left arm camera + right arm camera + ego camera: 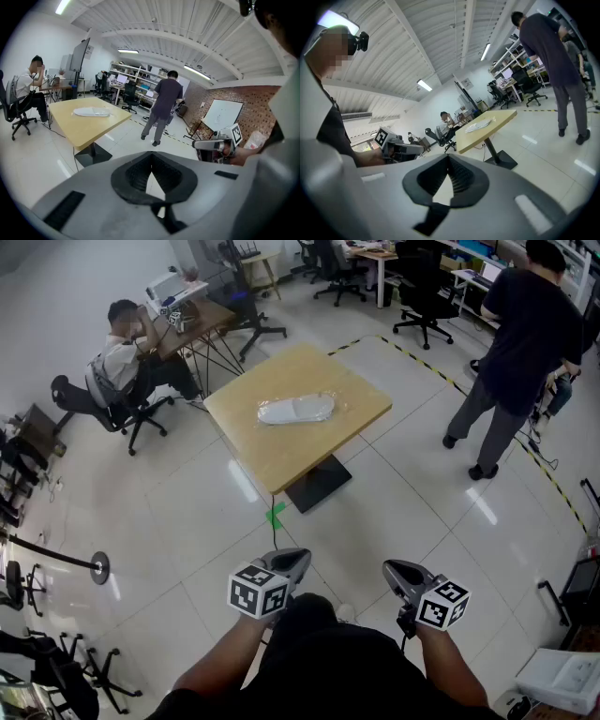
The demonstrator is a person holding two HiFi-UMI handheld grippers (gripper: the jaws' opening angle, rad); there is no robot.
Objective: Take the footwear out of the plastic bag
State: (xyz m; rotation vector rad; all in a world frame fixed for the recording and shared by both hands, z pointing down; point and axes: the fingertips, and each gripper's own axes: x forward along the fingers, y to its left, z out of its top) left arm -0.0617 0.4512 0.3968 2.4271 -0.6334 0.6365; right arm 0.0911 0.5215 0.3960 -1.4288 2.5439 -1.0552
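Both empty, jaws pinched shut, left gripper and right gripper hang well short of the table; footwear sits inside the plastic bag, so it's all to do.

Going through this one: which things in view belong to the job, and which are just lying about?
Job:
bagged footwear
wooden table it lies on
left tool and right tool, both shut, empty, short of the table

Just about:
seated person
standing person
office chair
striped floor tape
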